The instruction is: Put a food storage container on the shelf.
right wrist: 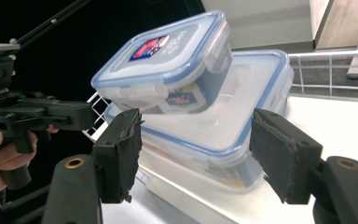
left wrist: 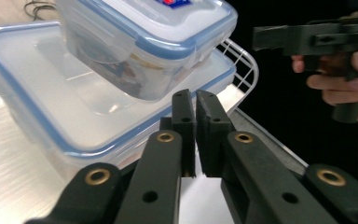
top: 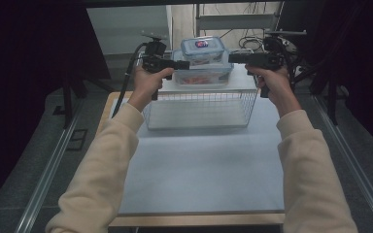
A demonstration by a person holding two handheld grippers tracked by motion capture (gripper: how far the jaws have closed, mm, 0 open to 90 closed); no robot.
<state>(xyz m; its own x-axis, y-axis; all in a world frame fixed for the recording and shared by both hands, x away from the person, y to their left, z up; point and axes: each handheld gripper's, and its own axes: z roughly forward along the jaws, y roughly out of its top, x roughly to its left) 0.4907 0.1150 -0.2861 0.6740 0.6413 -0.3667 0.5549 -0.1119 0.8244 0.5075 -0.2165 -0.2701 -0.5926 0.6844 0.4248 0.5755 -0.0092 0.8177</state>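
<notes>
Two stacked containers: small container [right wrist: 161, 63] on large container [right wrist: 223, 123], left tongs [left wrist: 195, 107] together, right tongs [right wrist: 196, 156] apart, one wire basket [top: 201, 109]

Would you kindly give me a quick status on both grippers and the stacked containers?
Left gripper shut, empty, beside large container. Right gripper open, jaws either side of its corner, not touching. Small container stacked on top, on shelf. Nothing in the way.

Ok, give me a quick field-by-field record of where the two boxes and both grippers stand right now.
small box: stacked on the large one, lid on, blue-edged
large box: on the white shelf over the wire basket, lid on
left gripper: fingers nearly together, at the large box's edge, holding nothing
right gripper: open, fingers either side of the large box, not touching
</notes>
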